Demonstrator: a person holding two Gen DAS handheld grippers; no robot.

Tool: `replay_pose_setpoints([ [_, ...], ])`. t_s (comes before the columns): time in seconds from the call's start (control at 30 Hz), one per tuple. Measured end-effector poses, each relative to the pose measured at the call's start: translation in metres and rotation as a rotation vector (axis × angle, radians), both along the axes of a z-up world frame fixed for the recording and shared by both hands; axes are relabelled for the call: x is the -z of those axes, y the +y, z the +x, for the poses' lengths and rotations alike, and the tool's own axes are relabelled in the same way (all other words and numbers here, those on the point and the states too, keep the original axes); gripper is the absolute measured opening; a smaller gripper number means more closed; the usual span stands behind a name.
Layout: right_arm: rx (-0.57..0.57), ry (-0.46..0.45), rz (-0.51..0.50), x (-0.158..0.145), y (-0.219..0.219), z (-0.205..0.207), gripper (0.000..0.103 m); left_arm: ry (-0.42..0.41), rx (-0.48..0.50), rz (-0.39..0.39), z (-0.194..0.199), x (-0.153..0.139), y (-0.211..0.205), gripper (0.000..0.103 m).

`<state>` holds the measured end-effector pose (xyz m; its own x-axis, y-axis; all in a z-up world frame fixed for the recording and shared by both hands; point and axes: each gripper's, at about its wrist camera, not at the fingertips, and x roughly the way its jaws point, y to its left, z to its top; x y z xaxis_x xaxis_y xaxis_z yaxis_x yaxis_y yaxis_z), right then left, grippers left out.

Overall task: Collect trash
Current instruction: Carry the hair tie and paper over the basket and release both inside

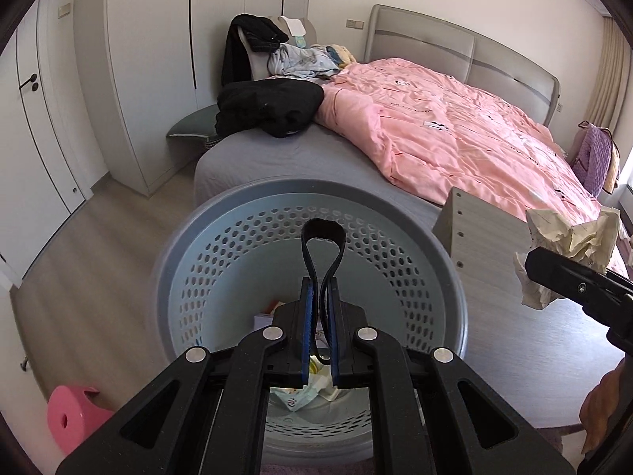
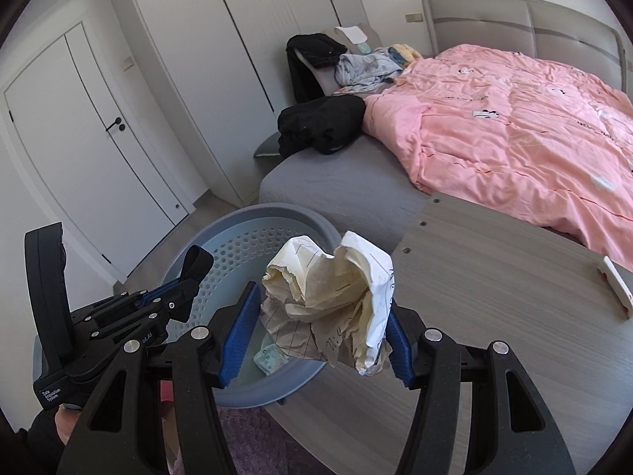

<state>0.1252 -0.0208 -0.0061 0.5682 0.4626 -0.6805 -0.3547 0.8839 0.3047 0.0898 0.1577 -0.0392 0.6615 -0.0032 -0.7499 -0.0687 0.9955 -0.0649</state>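
Trash run looked partly done: a few scraps already sat in the basket (image 1: 186,277). Right gripper (image 2: 322,330) had its jaws clamped on the crumpled paper (image 2: 336,297), hanging over the basket's 3 o'clock rim beside the bench (image 2: 494,297). Left gripper (image 1: 321,340) pinched the basket's black strap (image 1: 322,237). Dropping the wad was still left.
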Motion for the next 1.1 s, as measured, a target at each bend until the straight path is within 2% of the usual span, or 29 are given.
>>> replay_pose_setpoints([
  [0.2,-0.058,0.037,-0.025,0.017,0.031,0.009,0.057,0.026,-0.046,0.012,0.003,0.01,0.016,0.007],
  [0.5,-0.099,0.053,-0.05,0.026,0.056,0.019,0.058,0.037,-0.07,0.007,0.009,0.016,0.029,0.007],
  [0.7,-0.094,0.041,-0.047,0.021,0.058,0.024,0.065,0.024,-0.084,0.016,0.009,0.012,0.031,0.008],
  [0.77,-0.086,0.028,-0.039,0.018,0.057,0.023,0.077,0.021,-0.092,0.021,0.007,0.011,0.033,0.017],
  [0.83,-0.077,0.02,-0.028,0.015,0.054,0.022,0.085,0.018,-0.106,0.022,0.005,0.009,0.035,0.044],
  [0.87,-0.075,0.017,-0.029,0.014,0.053,0.022,0.086,0.011,-0.112,0.023,0.004,0.007,0.036,0.049],
  [1.1,-0.065,0.014,-0.048,0.015,0.052,0.017,0.085,0.002,-0.136,0.043,0.002,0.002,0.036,0.065],
])
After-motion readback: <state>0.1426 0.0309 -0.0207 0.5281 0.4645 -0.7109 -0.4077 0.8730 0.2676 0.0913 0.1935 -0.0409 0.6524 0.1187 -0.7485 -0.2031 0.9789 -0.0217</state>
